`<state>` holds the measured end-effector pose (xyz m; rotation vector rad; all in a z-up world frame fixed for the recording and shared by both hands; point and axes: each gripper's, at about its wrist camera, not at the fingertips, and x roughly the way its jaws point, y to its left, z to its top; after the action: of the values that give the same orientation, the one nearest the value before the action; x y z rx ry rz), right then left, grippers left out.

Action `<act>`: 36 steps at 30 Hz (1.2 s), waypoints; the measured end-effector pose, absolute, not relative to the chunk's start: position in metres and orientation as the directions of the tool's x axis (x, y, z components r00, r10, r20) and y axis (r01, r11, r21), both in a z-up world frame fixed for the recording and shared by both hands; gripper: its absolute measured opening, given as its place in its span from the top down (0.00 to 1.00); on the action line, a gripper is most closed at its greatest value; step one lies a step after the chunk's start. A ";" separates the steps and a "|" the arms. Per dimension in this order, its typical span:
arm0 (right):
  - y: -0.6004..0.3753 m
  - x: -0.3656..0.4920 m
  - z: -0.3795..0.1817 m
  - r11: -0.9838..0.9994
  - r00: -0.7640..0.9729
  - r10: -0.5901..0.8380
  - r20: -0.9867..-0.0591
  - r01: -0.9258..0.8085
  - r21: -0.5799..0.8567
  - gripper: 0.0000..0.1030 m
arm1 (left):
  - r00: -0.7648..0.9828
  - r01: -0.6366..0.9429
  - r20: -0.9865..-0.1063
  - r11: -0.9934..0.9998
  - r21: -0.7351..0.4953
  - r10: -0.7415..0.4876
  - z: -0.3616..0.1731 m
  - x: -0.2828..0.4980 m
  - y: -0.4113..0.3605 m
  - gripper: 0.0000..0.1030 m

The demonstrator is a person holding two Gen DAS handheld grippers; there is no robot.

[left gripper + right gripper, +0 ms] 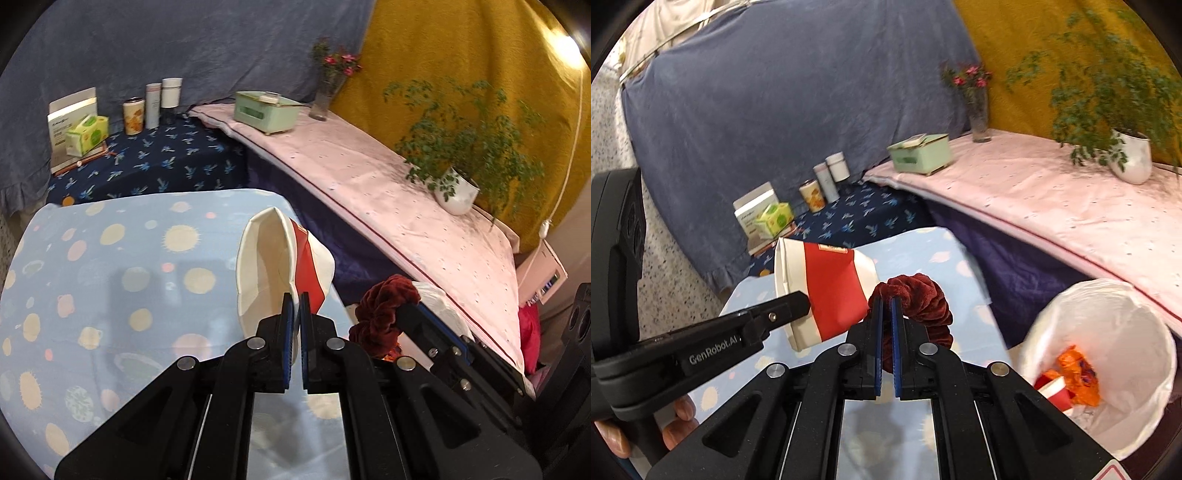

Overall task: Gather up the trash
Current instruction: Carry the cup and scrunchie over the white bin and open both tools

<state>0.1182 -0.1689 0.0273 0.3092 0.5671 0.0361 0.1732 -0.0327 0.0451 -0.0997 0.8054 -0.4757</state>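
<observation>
My left gripper [295, 301] is shut on the wall of a squashed white and red paper cup [284, 266], held above the light blue patterned table [110, 295]. The same paper cup [827, 288] shows in the right wrist view, with the left gripper [798, 304] reaching in from the left. My right gripper [886, 306] is shut on a dark red velvet scrunchie [919, 302]; that scrunchie [384, 310] also appears at the right of the left wrist view. A bin lined with a white bag [1108, 362] stands lower right, holding orange and red trash [1075, 380].
A pink-covered shelf [406, 192] carries a potted plant [458, 188], a green box [266, 110] and a vase of flowers [325, 92]. A dark blue surface [166, 162] behind the table holds a tissue box [86, 134], a can and bottles. A hand [679, 421] shows lower left.
</observation>
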 end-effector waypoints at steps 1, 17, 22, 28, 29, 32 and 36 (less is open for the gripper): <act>-0.177 0.113 0.029 0.952 0.848 0.109 -0.519 0.062 0.301 0.96 | 0.590 0.381 -0.670 0.886 -0.262 -0.452 0.046 0.170 -0.040 0.97; -0.279 0.050 0.034 0.917 0.867 -0.029 -0.497 0.222 0.333 0.96 | 0.521 0.518 -0.681 0.825 -0.227 -0.515 0.052 0.126 -0.139 0.97; -0.302 0.037 0.031 0.904 0.865 -0.058 -0.499 0.258 0.342 0.96 | 0.499 0.541 -0.692 0.811 -0.221 -0.522 0.047 0.118 -0.160 0.97; -0.323 0.027 0.025 0.891 0.857 -0.078 -0.510 0.290 0.351 0.96 | 0.474 0.562 -0.709 0.799 -0.212 -0.522 0.039 0.112 -0.180 0.97; -0.326 0.027 0.024 0.888 0.855 -0.080 -0.513 0.295 0.352 0.96 | 0.472 0.564 -0.711 0.798 -0.210 -0.521 0.037 0.111 -0.183 0.97; -0.332 0.025 0.022 0.884 0.850 -0.088 -0.519 0.307 0.353 0.96 | 0.467 0.572 -0.715 0.794 -0.204 -0.520 0.034 0.108 -0.191 0.96; -0.339 0.025 0.020 0.883 0.845 -0.095 -0.527 0.316 0.347 0.96 | 0.464 0.576 -0.716 0.792 -0.202 -0.521 0.031 0.107 -0.197 0.95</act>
<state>0.0254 -0.3386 0.0201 0.4408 0.5234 -0.2242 0.1071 -0.1974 0.0312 0.0713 0.8540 -0.6742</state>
